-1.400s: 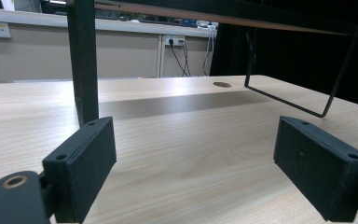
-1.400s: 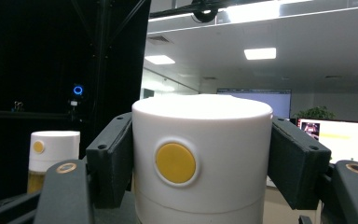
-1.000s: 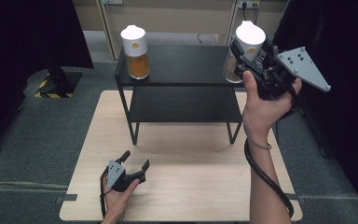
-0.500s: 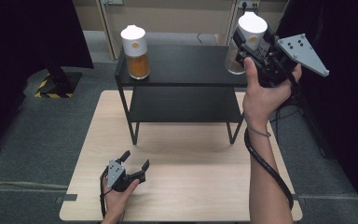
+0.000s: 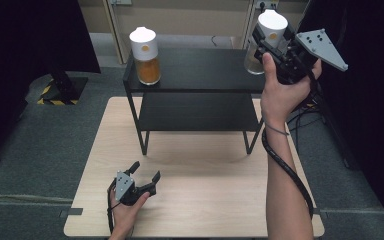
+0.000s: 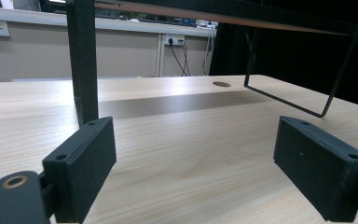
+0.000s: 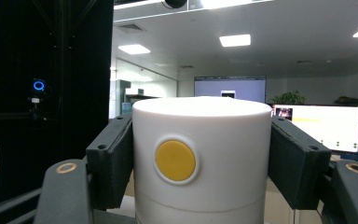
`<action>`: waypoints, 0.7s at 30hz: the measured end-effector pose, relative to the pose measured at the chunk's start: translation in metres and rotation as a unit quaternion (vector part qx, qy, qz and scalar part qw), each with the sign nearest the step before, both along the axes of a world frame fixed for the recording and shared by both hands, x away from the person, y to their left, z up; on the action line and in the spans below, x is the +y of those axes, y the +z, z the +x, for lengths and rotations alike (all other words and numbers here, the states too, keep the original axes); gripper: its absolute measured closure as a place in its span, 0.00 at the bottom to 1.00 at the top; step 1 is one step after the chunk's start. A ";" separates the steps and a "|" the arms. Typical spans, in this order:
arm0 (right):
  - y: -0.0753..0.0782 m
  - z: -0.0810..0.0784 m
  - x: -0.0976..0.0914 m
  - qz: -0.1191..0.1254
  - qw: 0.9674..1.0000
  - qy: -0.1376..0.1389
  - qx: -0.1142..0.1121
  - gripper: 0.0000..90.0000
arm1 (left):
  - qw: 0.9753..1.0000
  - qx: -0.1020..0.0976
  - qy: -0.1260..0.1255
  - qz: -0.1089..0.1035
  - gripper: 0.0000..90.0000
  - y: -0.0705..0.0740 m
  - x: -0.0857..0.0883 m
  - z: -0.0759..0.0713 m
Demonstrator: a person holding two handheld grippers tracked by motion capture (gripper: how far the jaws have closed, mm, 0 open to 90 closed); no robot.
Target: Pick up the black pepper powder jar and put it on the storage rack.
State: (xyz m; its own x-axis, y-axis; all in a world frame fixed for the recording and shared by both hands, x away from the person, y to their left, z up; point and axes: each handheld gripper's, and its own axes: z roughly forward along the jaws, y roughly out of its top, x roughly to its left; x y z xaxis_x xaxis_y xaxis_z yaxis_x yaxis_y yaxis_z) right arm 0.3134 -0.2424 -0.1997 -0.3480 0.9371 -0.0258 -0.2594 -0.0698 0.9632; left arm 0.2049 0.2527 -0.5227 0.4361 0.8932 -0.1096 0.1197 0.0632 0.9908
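right claw (image 5: 269, 31) raised, clamped, left claw (image 5: 144, 171) open

Shelf top (image 5: 200, 67) open mid-span; orange-filled jar (image 5: 145, 55) blocks its left end. Table (image 5: 205, 200) front bare; shelf legs (image 5: 142, 135) flank the lower gap.

The left gripper (image 5: 142, 175) is showing a black body with a small grey plate on top, dotted with screw holes, and a black cable looping off its rear. Its two jaws are ending in flat black rectangular pads (image 6: 81, 163) with small recessed screw holes at the corners. The right gripper (image 5: 275, 37) is carrying a larger grey three-cornered plate with several holes, and a black spiral-wrapped cable is trailing along the bare forearm. A thin band is circling the right wrist (image 5: 275, 129).
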 end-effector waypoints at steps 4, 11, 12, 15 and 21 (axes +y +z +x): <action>0.002 0.006 0.001 -0.001 1.000 -0.003 0.006 0.34 | 1.000 0.001 -0.001 0.000 0.14 0.000 0.000 0.000; 0.005 0.016 0.004 0.000 1.000 -0.008 0.015 0.34 | 1.000 0.001 -0.001 -0.002 0.14 0.000 0.001 0.000; 0.005 0.018 0.005 0.000 1.000 -0.009 0.018 0.34 | 1.000 0.001 -0.001 -0.003 0.14 0.000 0.001 0.000; 0.005 0.022 0.005 -0.002 1.000 -0.011 0.025 0.34 | 1.000 0.001 -0.001 -0.003 0.14 0.000 0.001 0.000; 0.004 0.031 0.006 0.001 0.999 -0.015 0.040 0.34 | 1.000 0.001 -0.001 -0.004 0.14 0.000 0.001 0.001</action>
State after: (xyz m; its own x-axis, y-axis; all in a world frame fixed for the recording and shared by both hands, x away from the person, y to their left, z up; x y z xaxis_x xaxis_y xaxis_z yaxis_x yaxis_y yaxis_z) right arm 0.3448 -0.2367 -0.1960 -0.3202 0.9473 0.0029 -0.1835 -0.0650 0.9809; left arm 0.2055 0.2538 -0.5229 0.4373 0.8916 -0.1174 0.1222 0.0704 0.9900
